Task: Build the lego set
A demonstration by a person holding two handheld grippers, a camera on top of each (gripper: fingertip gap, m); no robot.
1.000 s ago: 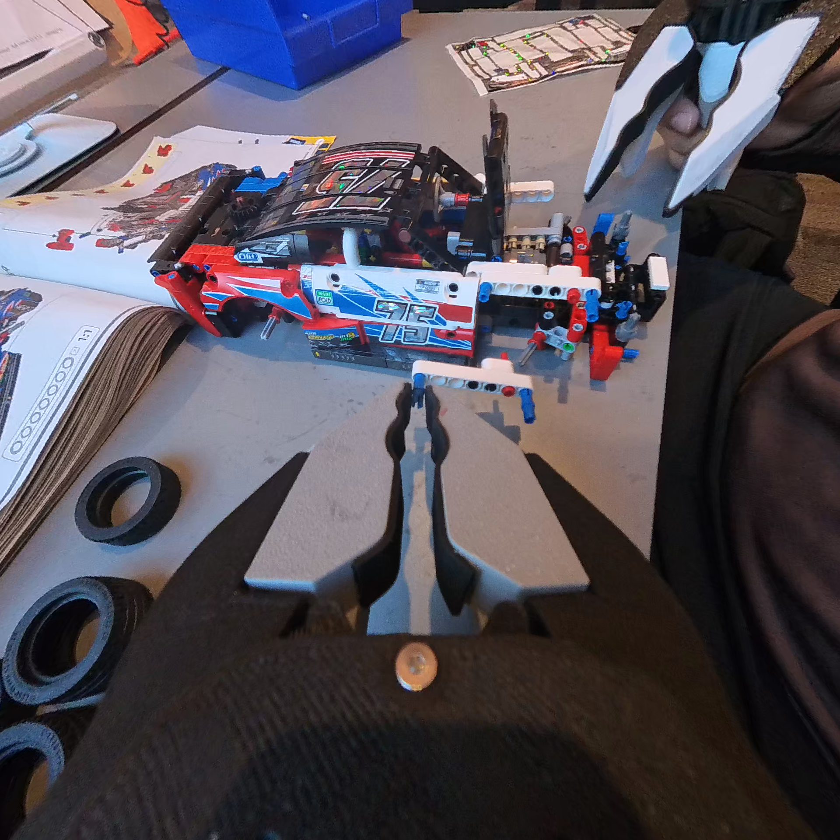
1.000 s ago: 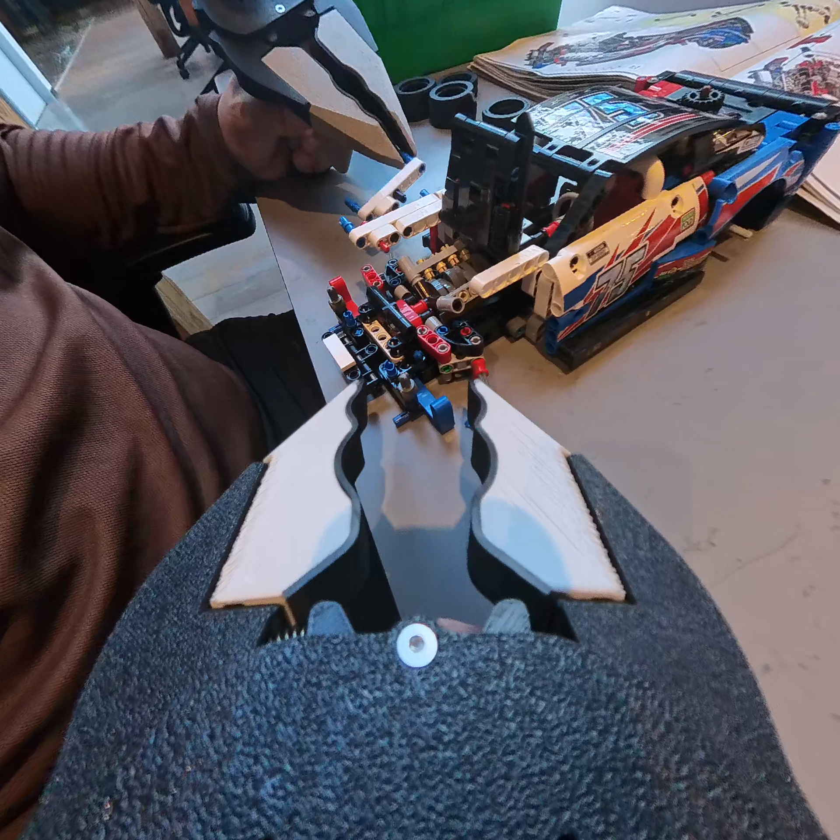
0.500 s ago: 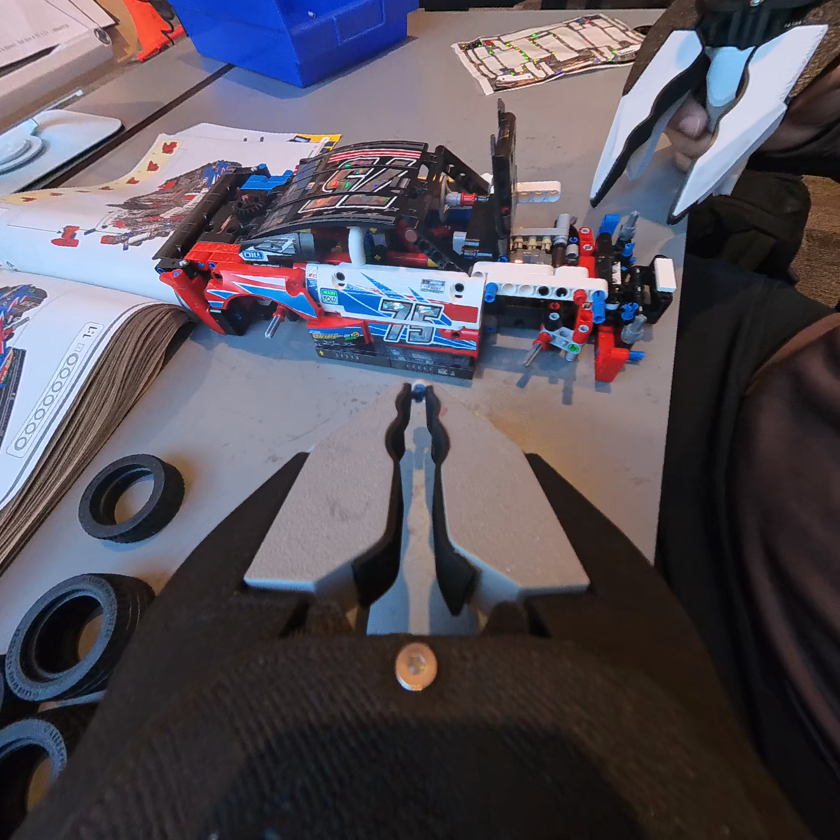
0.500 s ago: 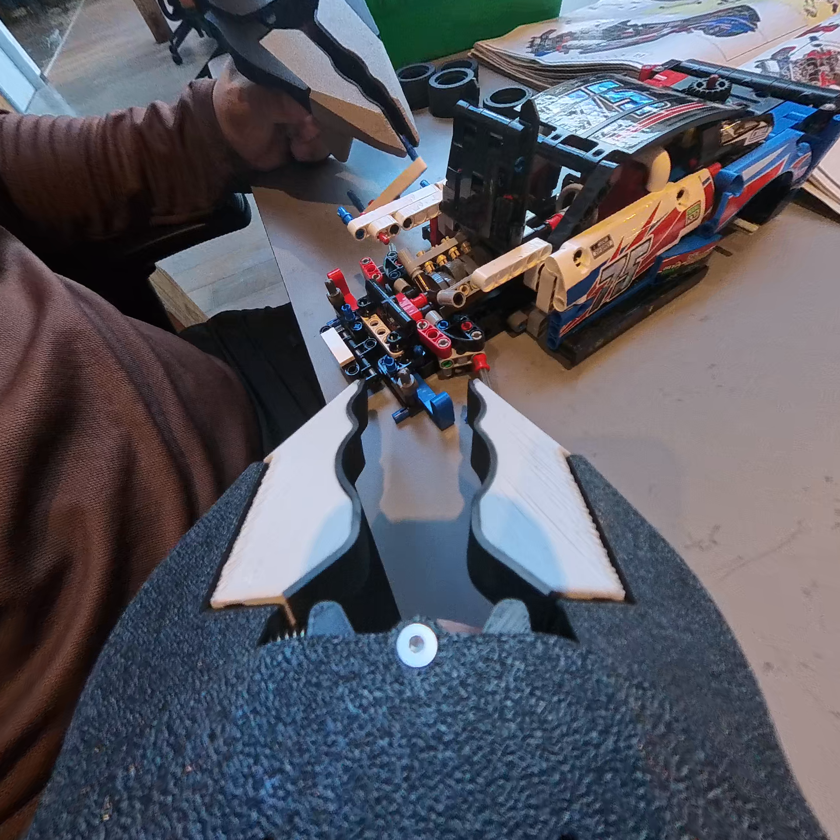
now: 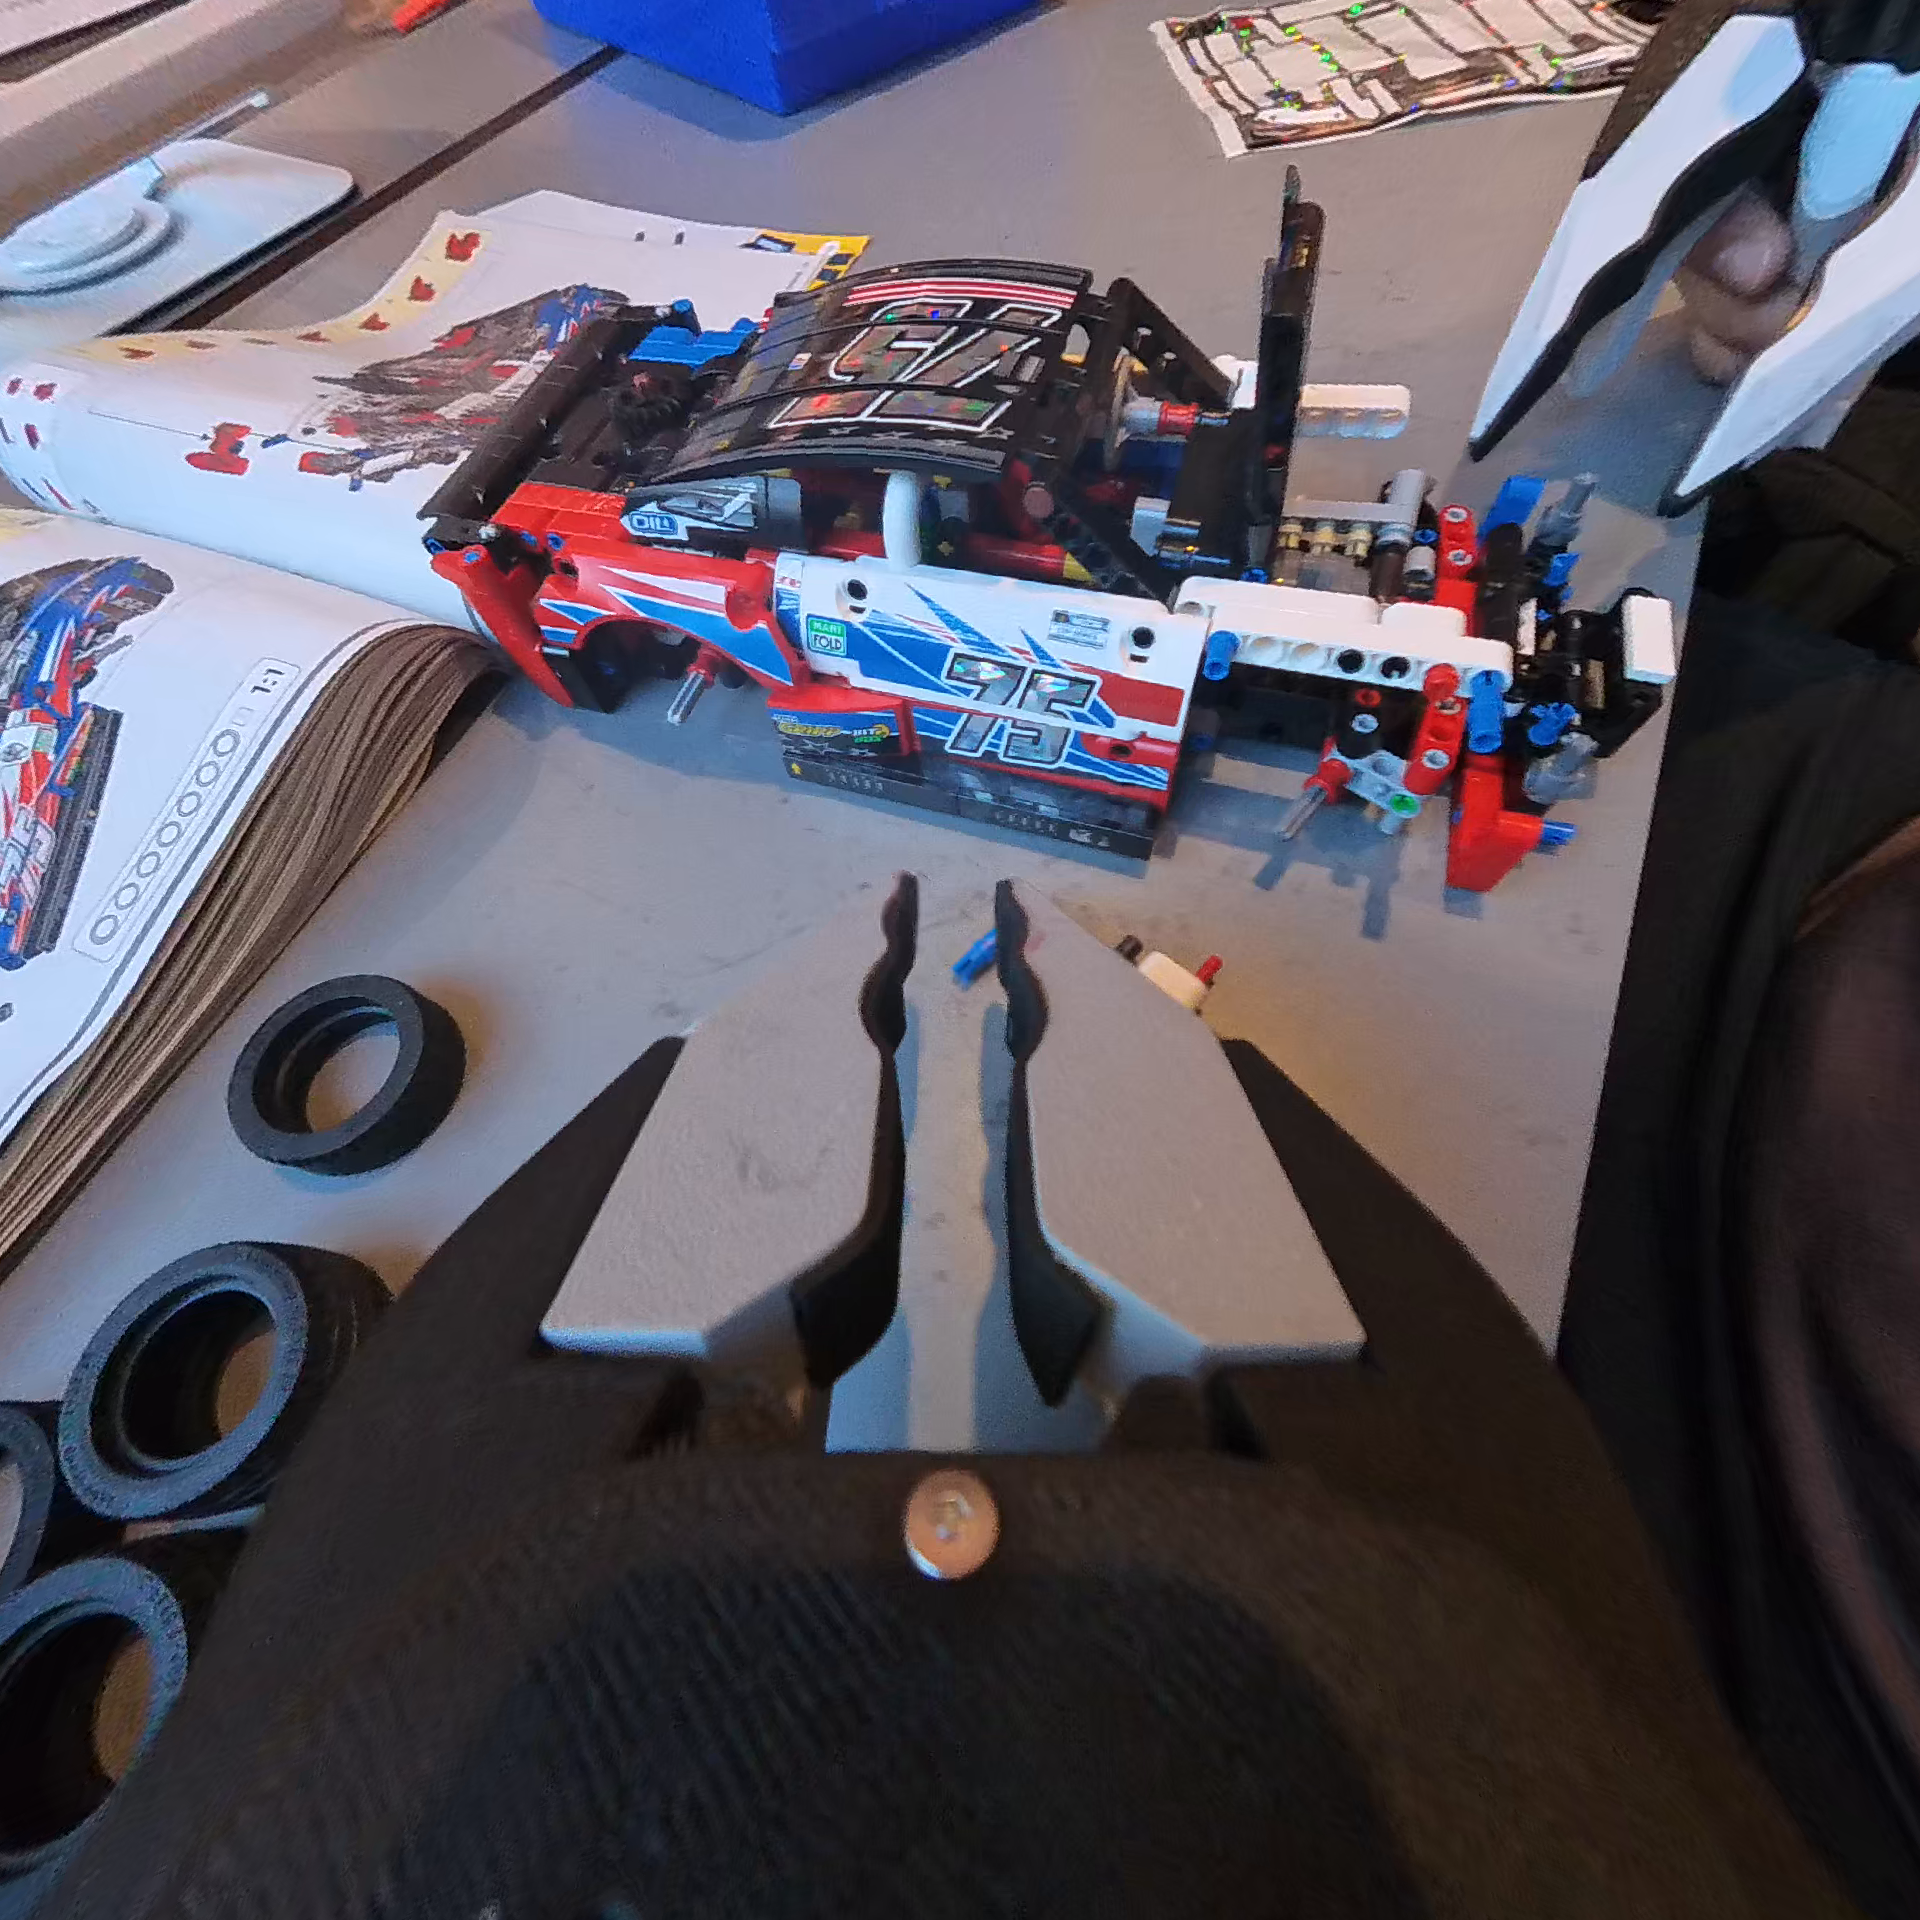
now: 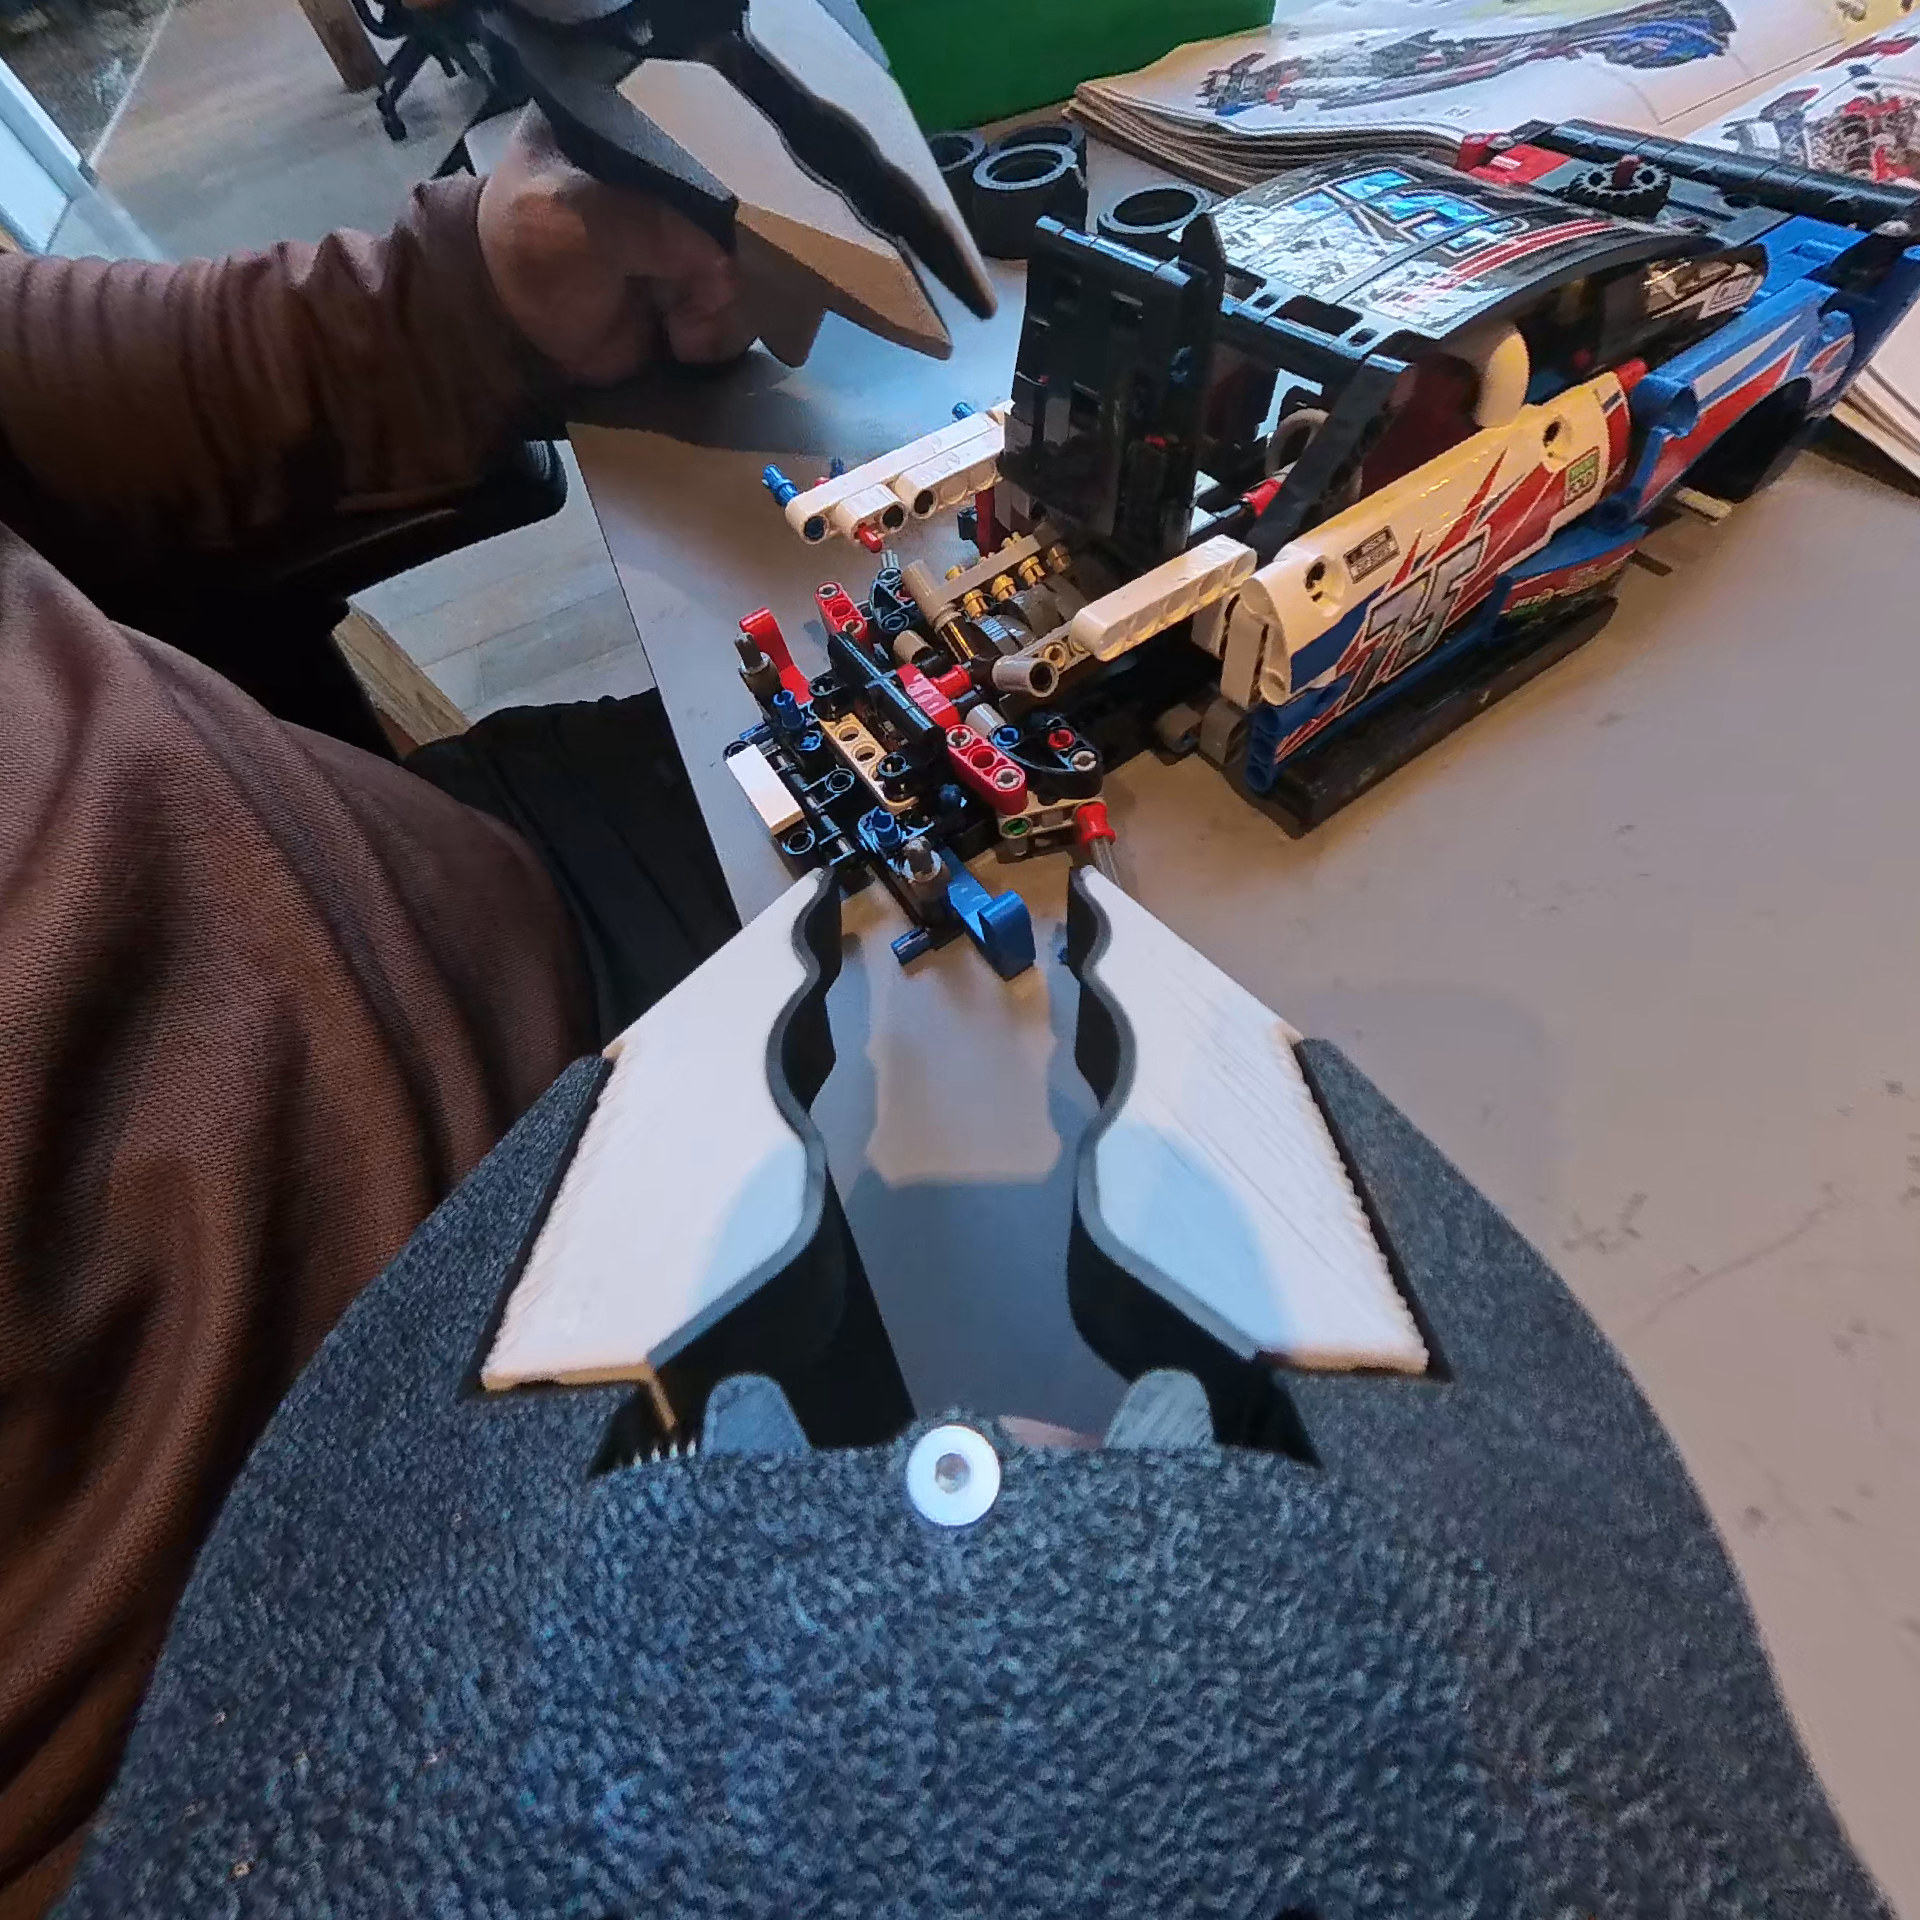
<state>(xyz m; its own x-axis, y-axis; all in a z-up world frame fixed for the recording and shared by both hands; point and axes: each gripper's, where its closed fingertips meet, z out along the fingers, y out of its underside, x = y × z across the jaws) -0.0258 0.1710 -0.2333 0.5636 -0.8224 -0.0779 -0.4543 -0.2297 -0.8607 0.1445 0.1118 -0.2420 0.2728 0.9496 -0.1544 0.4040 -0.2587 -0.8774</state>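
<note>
The partly built red, white and blue race car (image 5: 935, 623) lies on the grey table, its bare chassis end toward the person; it also shows in the right wrist view (image 6: 1403, 520). My left gripper (image 5: 953, 894) is slightly open and empty, held above the table. A white beam with blue pins (image 6: 904, 488) lies on the table under it, beside the chassis. In the left wrist view only a blue pin (image 5: 977, 951) and one end of the beam (image 5: 1169, 971) show past my fingers. My right gripper (image 6: 951, 883) is open and empty, just short of the chassis's blue end piece (image 6: 987, 920).
Black tyres (image 5: 343, 1086) lie loose at the front left, with more stacked nearby (image 5: 177, 1382). An open instruction booklet (image 5: 156, 779) lies left of the car. A blue bin (image 5: 779, 42) and a sticker sheet (image 5: 1403, 62) are at the back. The person sits at the table edge (image 6: 644, 644). About 20 cm separates my left fingertips from my right.
My left gripper has opened and let go of the white beam, which now lies on the table. The gripper has lifted away from it. My right gripper has barely moved.
</note>
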